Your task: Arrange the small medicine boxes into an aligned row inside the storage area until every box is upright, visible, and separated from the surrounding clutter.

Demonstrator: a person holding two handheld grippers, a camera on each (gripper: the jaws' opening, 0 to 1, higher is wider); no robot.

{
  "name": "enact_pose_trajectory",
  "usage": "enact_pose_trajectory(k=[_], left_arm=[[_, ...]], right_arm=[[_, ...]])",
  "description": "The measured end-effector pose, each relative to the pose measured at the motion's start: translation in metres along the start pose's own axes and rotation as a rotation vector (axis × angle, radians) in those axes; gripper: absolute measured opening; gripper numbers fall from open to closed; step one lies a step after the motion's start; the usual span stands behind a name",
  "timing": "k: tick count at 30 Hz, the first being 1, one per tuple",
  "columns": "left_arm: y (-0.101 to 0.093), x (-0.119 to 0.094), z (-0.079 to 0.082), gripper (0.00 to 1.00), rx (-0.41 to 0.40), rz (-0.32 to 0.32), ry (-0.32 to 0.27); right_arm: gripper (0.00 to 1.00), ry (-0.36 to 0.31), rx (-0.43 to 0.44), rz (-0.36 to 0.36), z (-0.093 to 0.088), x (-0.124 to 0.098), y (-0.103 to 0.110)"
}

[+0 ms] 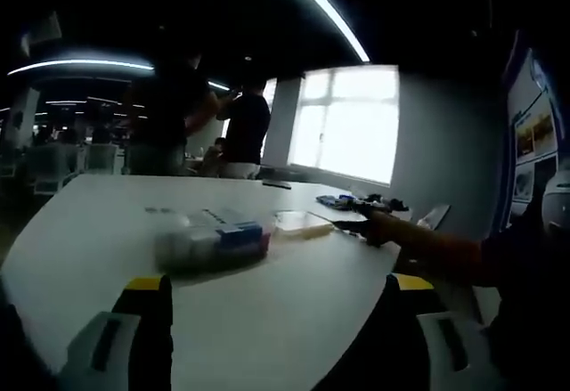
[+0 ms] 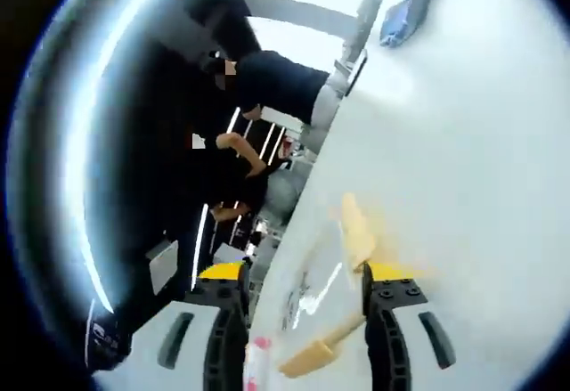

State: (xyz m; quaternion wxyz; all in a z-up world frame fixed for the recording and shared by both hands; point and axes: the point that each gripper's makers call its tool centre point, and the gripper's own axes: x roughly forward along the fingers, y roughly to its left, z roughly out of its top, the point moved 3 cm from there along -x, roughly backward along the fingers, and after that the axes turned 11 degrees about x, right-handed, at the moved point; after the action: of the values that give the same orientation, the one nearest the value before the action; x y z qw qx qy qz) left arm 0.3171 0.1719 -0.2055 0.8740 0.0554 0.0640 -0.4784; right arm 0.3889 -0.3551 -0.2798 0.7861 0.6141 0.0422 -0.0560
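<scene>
A: Where's the task stuff?
B: Left gripper view: clear storage box [image 1: 212, 240] sits on the white table [image 1: 107, 222], mid-surface, back from the near edge. Small medicine boxes [image 1: 239, 233] inside it, one blue-topped, something red low at its right end. Too blurred to count them or say if they're upright.
A: Anything beside it?
B: A flat clear lid or tray [image 1: 301, 223] just to its right, close to or touching the box, can't tell which. Past that, toward the table's far right edge, an orange-sleeved arm [image 1: 419, 244] reaches in. Dark clutter [image 1: 361, 202] at that far corner.
A: Left gripper?
B: Left gripper [image 1: 280, 289] hangs off the near edge, yellow-tipped jaws wide apart, nothing between them.
A: Right one?
B: Right gripper view is rolled hard. Right gripper [image 2: 303, 284] jaws spread, bracketing the table's edge. A clear plastic item [image 2: 307, 297] with tan pieces [image 2: 356, 231] lies on the table between the jaws; contact with either jaw not visible, so reads released. Blue packet [image 2: 405, 8] far up the table.
A: Background?
B: People standing [image 1: 245, 133] beyond the far edge, bright window [image 1: 347, 119], ceiling light strips [image 1: 321, 8].
</scene>
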Motion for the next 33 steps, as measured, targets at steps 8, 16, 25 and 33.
enact_pose_trajectory(k=[8,16,25,33], left_arm=[[-0.005,0.007,-0.005,0.99,-0.008,-0.018,0.010],[-0.029,0.018,-0.009,0.99,0.049,-0.107,0.017],[-0.035,0.027,-0.009,0.94,0.010,-0.149,0.012],[-0.054,0.051,0.002,0.90,-0.015,-0.223,0.007]], right_arm=[[0.10,0.027,-0.048,-0.106,0.006,0.009,-0.012],[0.03,0.077,-0.084,-0.131,0.008,0.013,-0.016],[0.00,0.072,-0.104,-0.038,0.006,0.002,0.003],[0.00,0.045,-0.051,0.061,0.007,-0.019,0.022]])
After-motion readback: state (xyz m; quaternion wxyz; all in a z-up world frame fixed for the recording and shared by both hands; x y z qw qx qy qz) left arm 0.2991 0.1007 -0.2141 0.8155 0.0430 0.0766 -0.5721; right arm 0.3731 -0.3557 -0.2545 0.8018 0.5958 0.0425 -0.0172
